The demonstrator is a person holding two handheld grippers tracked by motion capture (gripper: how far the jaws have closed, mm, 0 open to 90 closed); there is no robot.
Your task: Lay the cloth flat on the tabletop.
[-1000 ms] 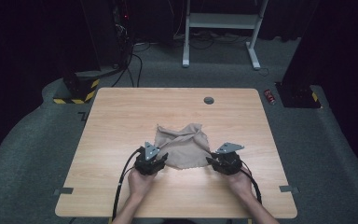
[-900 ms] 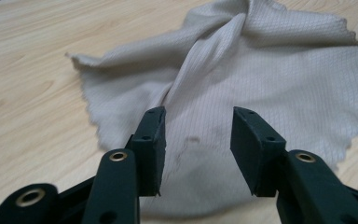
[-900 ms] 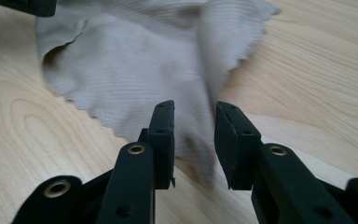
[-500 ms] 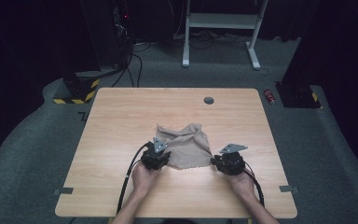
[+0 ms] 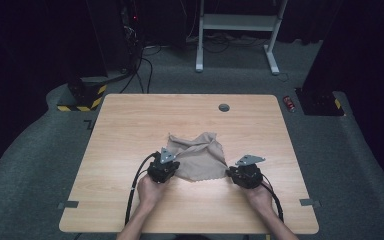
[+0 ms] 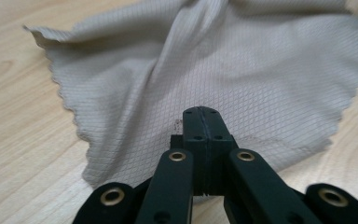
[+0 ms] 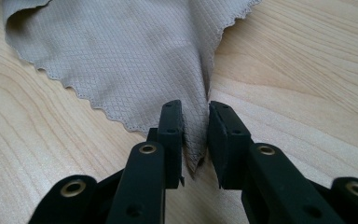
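Note:
A beige waffle-weave cloth (image 5: 200,155) lies rumpled on the wooden table (image 5: 130,125), between the two hand-held grippers. My left gripper (image 5: 176,166) sits at its left edge. In the left gripper view the cloth (image 6: 242,70) spreads out ahead of the left gripper (image 6: 203,116). The jaws have just been closing and now stand pressed together on the cloth's near edge. My right gripper (image 5: 229,174) is at the cloth's right corner. In the right gripper view that corner (image 7: 121,51) rises as a fold between the right gripper's (image 7: 196,116) pads, which have closed in on it.
A round grommet (image 5: 224,107) sits near the table's far edge. Beyond the table stand a white desk frame (image 5: 235,22) and a yellow-black striped base (image 5: 80,102). A small red object (image 5: 290,103) lies on the carpet at the right. Bare wood surrounds the cloth.
The left gripper has nudged in against the cloth's left edge. The cloth now looks a little more bunched between the two grippers. The right gripper has barely shifted.

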